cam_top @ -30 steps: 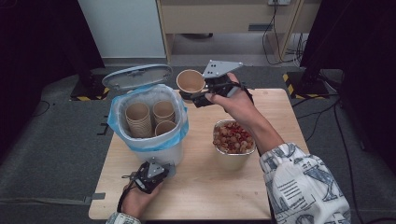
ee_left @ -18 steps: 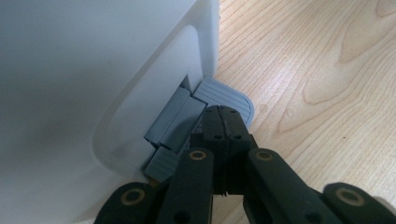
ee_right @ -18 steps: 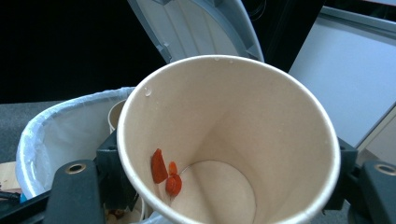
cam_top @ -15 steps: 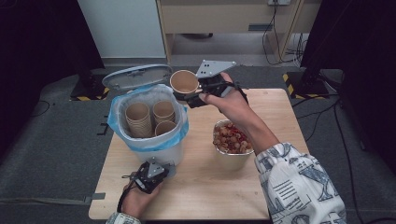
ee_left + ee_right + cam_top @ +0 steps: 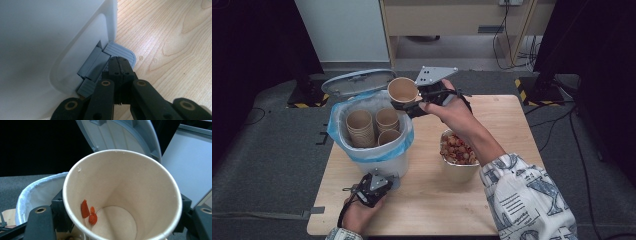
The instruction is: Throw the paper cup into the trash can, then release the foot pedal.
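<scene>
- At the near edge of the wooden surface, the left claw lies low in the person's left hand, its jaws closed tight together with nothing between them.
- In the left gripper view, the closed tips of that claw rest on the grey foot pedal at the base of the white bin.
- Just beyond it stands the bin, lined with a blue bag and holding stacks of paper cups; its grey lid stands open at the far side.
- To the right of the bin, near the middle of the surface, sits a bowl filled with red and pale bits of food.
- Farther off, the right hand reaches across over the bowl, and the right claw grips a paper cup by its sides.
- That cup hangs in the air above the far right rim of the bin, tilted so that its mouth faces the high camera.
- In the right gripper view, the cup sits between the two black jaws, with a few orange-red scraps stuck near its bottom.
</scene>
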{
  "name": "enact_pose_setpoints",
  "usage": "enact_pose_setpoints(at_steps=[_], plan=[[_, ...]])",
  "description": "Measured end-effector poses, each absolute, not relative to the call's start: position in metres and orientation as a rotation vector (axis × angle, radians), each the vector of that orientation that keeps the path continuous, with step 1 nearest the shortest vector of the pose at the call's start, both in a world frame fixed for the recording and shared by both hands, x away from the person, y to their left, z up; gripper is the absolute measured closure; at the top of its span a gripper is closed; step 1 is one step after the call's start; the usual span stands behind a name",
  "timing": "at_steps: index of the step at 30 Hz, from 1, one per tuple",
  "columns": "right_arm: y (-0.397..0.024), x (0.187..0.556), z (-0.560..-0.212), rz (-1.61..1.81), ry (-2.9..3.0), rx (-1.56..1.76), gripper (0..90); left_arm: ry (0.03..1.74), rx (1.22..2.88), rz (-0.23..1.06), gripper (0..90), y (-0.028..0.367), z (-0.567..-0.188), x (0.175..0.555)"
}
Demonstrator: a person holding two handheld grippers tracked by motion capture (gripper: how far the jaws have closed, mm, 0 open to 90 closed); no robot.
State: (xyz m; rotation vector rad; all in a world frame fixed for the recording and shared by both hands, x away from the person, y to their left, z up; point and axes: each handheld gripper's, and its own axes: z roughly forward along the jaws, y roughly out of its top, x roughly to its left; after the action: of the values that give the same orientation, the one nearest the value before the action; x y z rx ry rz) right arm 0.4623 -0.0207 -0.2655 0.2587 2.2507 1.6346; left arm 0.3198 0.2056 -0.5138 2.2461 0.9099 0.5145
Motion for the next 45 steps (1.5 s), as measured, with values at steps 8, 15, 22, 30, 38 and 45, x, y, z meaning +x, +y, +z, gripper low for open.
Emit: enact_pose_setpoints(at_steps=[8, 15, 22, 30, 38, 45], plan=[[-0.014, 0.460, -0.267, 1.645, 2.261, 0.248, 26.9, 0.910, 2.245, 0.514, 89.7, 0.206, -0.514, 0.320], [-0.009, 0.459, -0.268, 1.659, 2.263, 0.244, 26.9, 0.909, 2.246, 0.514, 89.7, 0.206, -0.514, 0.320], [-0.004, 0.458, -0.270, 1.668, 2.270, 0.233, 26.9, 0.909, 2.246, 0.514, 89.7, 0.206, -0.514, 0.320], [-0.001, 0.457, -0.271, 1.669, 2.274, 0.233, 26.9, 0.909, 2.246, 0.514, 89.7, 0.206, -0.514, 0.320], [0.004, 0.456, -0.273, 1.667, 2.290, 0.227, 26.8, 0.908, 2.246, 0.516, 89.7, 0.206, -0.514, 0.320], [0.012, 0.456, -0.278, 1.659, 2.314, 0.219, 26.8, 0.908, 2.246, 0.513, 89.7, 0.206, -0.514, 0.320]])
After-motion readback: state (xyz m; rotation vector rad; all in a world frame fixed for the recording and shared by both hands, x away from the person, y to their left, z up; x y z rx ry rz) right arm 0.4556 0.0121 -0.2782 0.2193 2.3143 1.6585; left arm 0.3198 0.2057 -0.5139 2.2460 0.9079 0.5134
